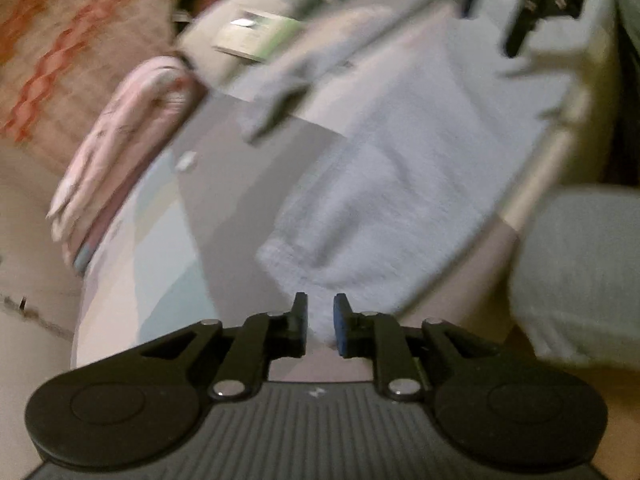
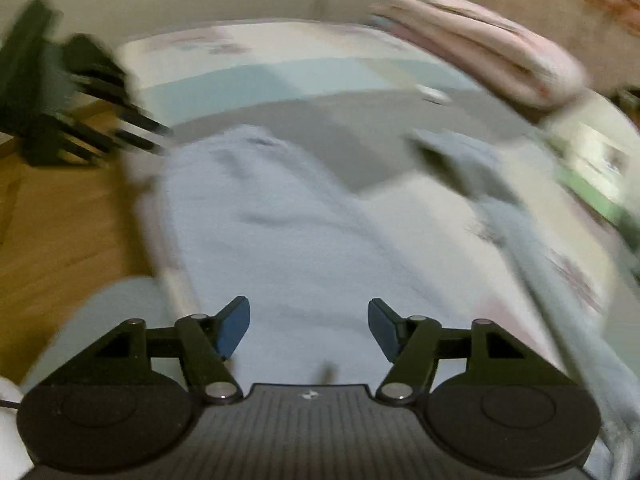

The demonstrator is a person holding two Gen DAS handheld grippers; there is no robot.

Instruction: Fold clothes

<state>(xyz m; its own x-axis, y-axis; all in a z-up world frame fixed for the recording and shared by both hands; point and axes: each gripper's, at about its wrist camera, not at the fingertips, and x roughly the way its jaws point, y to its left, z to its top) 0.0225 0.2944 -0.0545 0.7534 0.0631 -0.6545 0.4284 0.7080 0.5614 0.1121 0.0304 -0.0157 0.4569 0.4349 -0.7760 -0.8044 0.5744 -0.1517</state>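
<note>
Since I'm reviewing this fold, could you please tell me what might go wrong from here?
The light blue garment lies near the bed edge, so it may slide off. Both views are blurred, so the right gripper, open, or the left gripper, jaws narrowly apart, could grab badly. The loose sleeve may bunch.

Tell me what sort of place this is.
Probably a bedroom at home: a pale blue fleece garment lies spread on a bed's pastel patchwork cover, a folded pink cloth pile sits at its edge, and wooden flooring runs alongside.

Black hand-held gripper, blue pads, silver screws
</note>
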